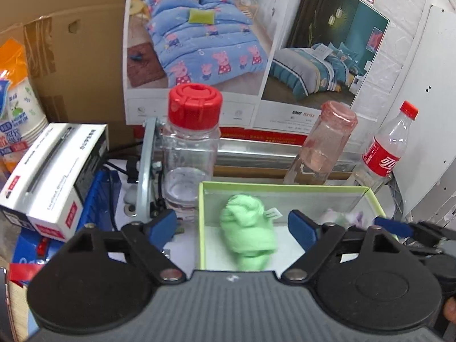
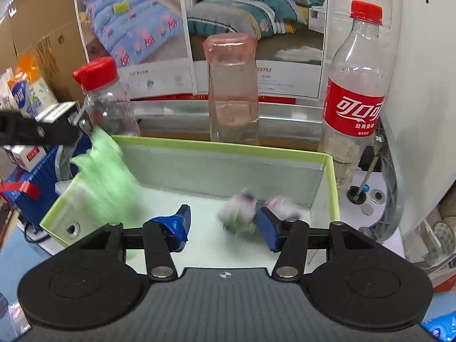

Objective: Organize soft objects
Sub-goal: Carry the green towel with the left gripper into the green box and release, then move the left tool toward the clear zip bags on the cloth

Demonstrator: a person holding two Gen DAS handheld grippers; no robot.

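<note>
A light green soft cloth bundle (image 1: 248, 233) lies inside a green-rimmed box (image 1: 285, 186), below and between the wide-apart fingers of my left gripper (image 1: 232, 228), which is open and not touching it. In the right wrist view the green bundle (image 2: 105, 171) is blurred at the left end of the box (image 2: 222, 146). A small purple-and-white soft thing (image 2: 242, 208), also blurred, sits on the box floor by the right finger of my right gripper (image 2: 222, 225). That gripper is open and its pads do not press on it. The purple thing (image 1: 336, 215) also shows in the left wrist view.
Behind the box stand a clear jar with a red lid (image 1: 191, 142), a pink-topped glass bottle (image 1: 322, 148) and a cola bottle (image 1: 382, 154). A white carton (image 1: 54, 176) lies left on a blue case. Bedding posters and cardboard form the back wall.
</note>
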